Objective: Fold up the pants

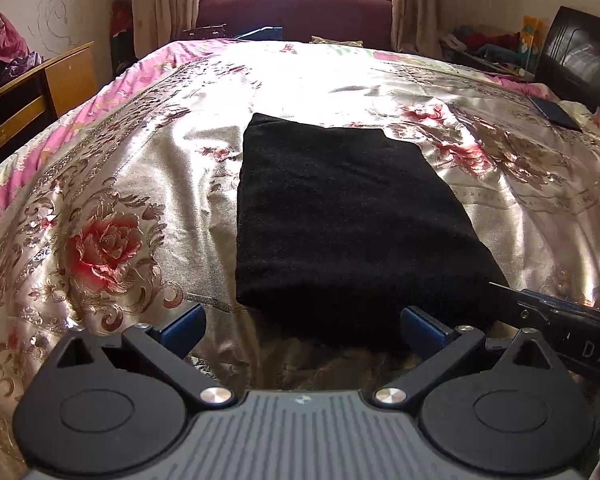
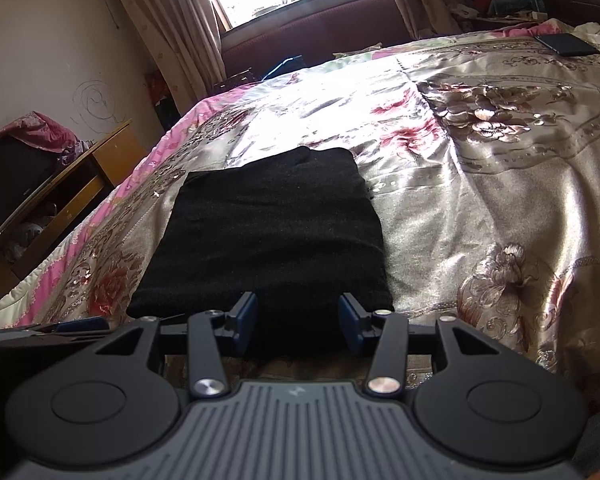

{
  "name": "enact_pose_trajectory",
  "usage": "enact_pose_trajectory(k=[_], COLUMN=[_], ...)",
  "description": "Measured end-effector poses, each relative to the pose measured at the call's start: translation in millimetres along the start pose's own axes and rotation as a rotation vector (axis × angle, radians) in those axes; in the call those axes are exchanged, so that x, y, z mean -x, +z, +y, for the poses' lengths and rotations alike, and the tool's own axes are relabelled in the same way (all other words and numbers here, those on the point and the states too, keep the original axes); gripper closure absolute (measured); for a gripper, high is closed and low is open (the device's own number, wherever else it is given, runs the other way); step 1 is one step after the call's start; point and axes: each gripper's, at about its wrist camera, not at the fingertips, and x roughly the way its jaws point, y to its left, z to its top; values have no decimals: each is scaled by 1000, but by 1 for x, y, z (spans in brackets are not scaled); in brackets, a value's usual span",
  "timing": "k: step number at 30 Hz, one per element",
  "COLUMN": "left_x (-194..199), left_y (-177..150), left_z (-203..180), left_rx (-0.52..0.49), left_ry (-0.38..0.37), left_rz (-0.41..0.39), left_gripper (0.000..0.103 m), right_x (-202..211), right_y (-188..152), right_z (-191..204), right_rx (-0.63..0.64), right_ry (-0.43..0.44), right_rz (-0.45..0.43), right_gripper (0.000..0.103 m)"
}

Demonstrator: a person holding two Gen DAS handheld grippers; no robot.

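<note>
Black pants (image 1: pixel 340 216) lie folded into a rectangle on a floral satin bed (image 1: pixel 120 184). The left tongs (image 1: pixel 302 326) stand wide at the near edge, gripping nothing; the right tongs (image 2: pixel 298 322), half-open, straddle the near hem without pinching it.

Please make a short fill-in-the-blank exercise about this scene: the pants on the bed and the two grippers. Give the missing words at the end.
1. The folded pants are ____ in colour.
2. The pants lie on a floral bedspread covering a ____.
3. The left gripper has its jaws wide ____, holding nothing.
4. The finger pads of the right gripper are ____ in colour.

Missing words: black; bed; open; blue
</note>
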Motion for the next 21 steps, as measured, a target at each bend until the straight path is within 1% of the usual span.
enact_pose_trajectory(k=[6, 11, 16, 21], left_x=[0, 2, 0, 1], left_y=[0, 1, 1, 1], left_z=[-2, 0, 2, 0], left_rx=[-21, -6, 17, 15], left_ry=[26, 24, 19, 25], left_rz=[10, 2, 21, 25], left_gripper=[0, 0, 0, 0], right_x=[-2, -1, -1, -2], right_y=[-1, -2, -2, -2], right_z=[2, 2, 3, 3], right_rx=[6, 0, 4, 1], right_ry=[8, 15, 17, 18], right_rz=[12, 12, 10, 16], right_gripper=[56, 53, 53, 53])
